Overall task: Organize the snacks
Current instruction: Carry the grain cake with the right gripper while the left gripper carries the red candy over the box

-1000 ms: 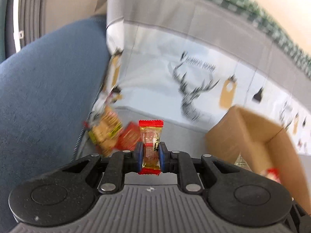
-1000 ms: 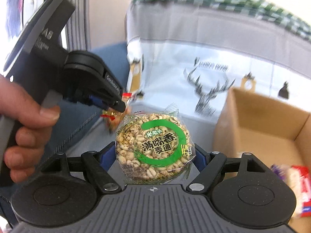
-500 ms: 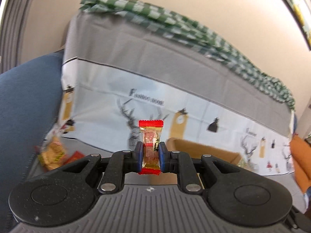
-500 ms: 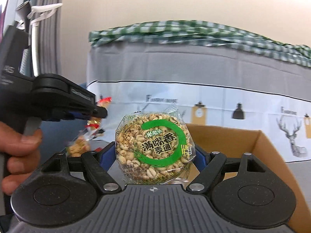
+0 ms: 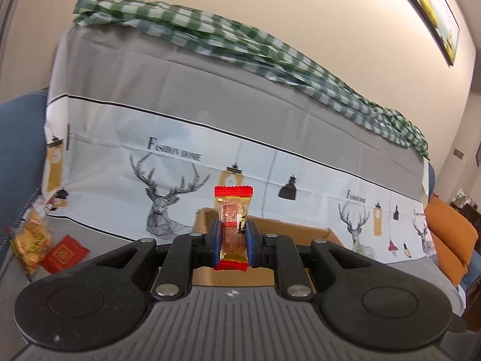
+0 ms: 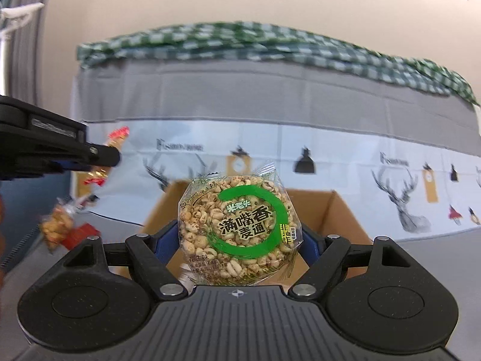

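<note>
My left gripper (image 5: 233, 240) is shut on a small red-and-gold candy (image 5: 233, 216), which stands upright between the blue pads. Behind it lies an open cardboard box (image 5: 300, 230), mostly hidden by the gripper body. My right gripper (image 6: 237, 234) is shut on a round puffed-grain cake in a clear wrapper with a green ring (image 6: 237, 228). The cardboard box (image 6: 336, 210) sits right behind that cake. At the left edge of the right wrist view the left gripper (image 6: 102, 158) carries its candy (image 6: 117, 137).
Loose snacks lie on the grey sofa seat at the left: a yellow packet (image 5: 31, 242) and a red packet (image 5: 63, 252). A deer-print cover (image 5: 168, 192) drapes the backrest, with a green checked cloth (image 5: 240, 42) on top. An orange cushion (image 5: 448, 234) sits far right.
Both views have swung up and to the right, away from the snack pile toward the box and backrest. Each gripper has kept hold of its snack.
</note>
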The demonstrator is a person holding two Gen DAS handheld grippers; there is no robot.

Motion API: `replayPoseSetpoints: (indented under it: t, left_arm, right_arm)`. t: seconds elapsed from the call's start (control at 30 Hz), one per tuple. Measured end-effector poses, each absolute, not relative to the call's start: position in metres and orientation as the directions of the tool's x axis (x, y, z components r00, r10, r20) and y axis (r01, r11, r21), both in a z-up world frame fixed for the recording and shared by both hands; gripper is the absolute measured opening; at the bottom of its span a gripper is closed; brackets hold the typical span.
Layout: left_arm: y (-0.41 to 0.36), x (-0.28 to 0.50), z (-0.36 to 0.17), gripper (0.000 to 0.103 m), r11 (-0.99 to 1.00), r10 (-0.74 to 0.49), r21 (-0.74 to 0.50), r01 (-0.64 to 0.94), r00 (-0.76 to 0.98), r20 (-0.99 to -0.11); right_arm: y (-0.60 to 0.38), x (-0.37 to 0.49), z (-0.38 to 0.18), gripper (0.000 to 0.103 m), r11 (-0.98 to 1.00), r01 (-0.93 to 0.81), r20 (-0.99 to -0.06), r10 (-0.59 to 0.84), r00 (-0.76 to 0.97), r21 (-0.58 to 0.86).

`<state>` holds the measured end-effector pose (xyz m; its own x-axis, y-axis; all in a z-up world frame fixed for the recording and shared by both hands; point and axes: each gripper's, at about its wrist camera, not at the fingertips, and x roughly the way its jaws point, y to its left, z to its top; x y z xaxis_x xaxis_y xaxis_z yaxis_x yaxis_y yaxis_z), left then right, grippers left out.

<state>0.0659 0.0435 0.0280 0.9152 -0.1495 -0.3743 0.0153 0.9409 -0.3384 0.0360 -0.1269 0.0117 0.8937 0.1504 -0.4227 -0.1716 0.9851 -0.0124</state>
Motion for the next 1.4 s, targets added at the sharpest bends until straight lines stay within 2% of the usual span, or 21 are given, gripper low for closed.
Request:
replayPoseSetpoints:
  t: [0.33,1.4]
  left_arm:
    - [0.001,0.070,0.020,0.018,0.955,-0.192,-0.285,0.088,0.912,-0.363]
    - [-0.021,0.075,0.016,0.018,0.957,-0.226,-0.254,0.139,0.908,-0.353]
  right_arm:
    - [-0.157,0.055,0.000,0.081,0.997,-0.075,-0.515,0.061,0.855,-0.005]
    - [-0.167,0.060,-0.003,0.081,0.999,-0.040,-0.534,0.033,0.845,0.000]
